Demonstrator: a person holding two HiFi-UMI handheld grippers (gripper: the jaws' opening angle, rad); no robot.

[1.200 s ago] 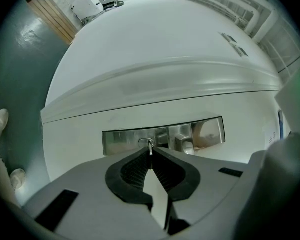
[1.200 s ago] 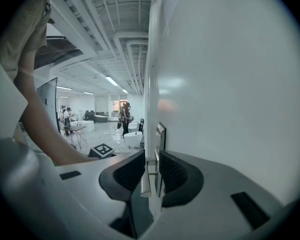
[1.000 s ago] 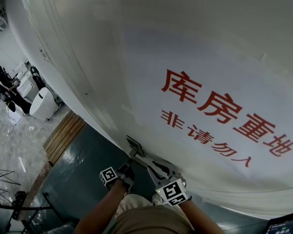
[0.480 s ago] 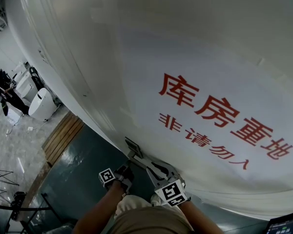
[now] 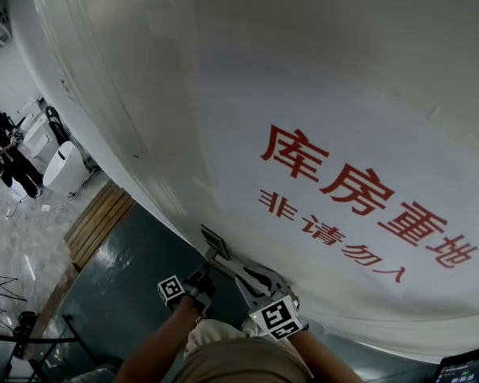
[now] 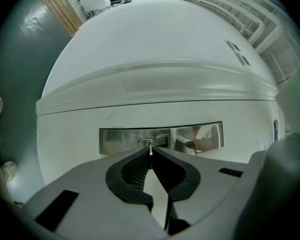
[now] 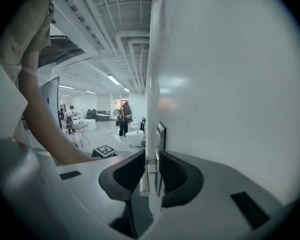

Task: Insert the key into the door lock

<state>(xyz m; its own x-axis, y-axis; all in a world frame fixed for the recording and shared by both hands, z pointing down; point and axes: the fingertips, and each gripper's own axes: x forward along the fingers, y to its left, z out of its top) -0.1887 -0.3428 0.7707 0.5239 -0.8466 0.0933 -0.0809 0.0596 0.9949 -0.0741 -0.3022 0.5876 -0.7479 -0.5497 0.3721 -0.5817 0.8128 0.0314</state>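
1. Head view is showing a white door with red characters printed on it. The lock plate is sitting low on the door, with the door handle just beside it.
2. Both grippers are working close to that plate. The left gripper is sitting at its near end, and the right gripper is reaching in at the handle.
3. Left gripper view is showing the left gripper with its black pads pressed together on the key.
4. Only the key's thin metal tip is sticking out past the pads. It is pointing straight at the keyhole in the steel lock plate and meeting it. I cannot tell whether the tip is already inside or only touching.
5. The door handle is standing out from the same plate, to the right of the keyhole.
6. Right gripper view is showing the right gripper with its fingers drawn narrow around the door handle, which is filling the slim gap between them.
7. The edge of the lock plate is rising just beyond the jaws, against the door.
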